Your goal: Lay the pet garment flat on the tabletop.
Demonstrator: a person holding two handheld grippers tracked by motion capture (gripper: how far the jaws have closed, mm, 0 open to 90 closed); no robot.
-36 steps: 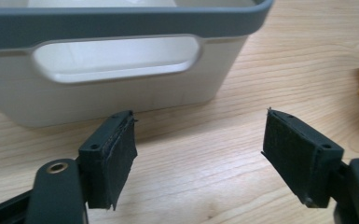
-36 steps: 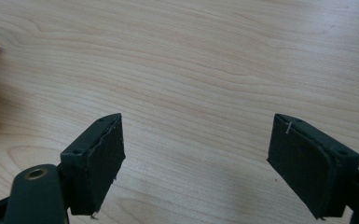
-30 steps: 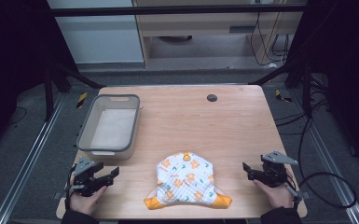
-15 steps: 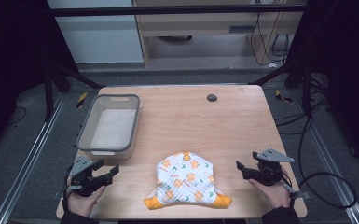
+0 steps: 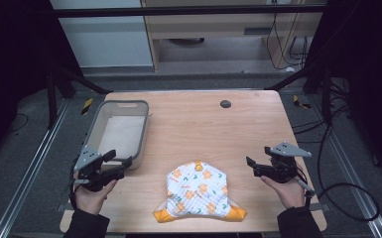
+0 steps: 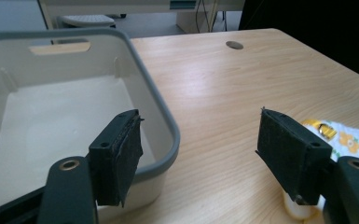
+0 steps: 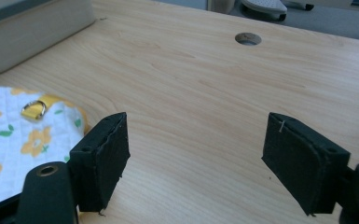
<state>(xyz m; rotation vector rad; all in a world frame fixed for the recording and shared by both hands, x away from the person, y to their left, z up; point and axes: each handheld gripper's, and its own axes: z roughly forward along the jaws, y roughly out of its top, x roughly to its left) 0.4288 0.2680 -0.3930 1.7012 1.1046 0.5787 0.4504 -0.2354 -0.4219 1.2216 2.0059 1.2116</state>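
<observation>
The left gripper [image 5: 121, 164], jaws spread, hovers beside the grey plastic tub [image 5: 93, 128]. A white quilted cloth with orange flowers and yellow trim [image 5: 198, 189] lies flat at the wooden table's [image 5: 203, 121] near edge, bearing no readable writing. The right gripper [image 5: 251, 165], spread too, holds nothing.

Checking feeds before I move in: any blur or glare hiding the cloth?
High view: table evenly lit, flowered cloth sharp, surroundings dark. Left gripper view: jaws close and soft, cloth cut off at the right edge. Right gripper view: cloth's metal ring clear, no glare.
</observation>
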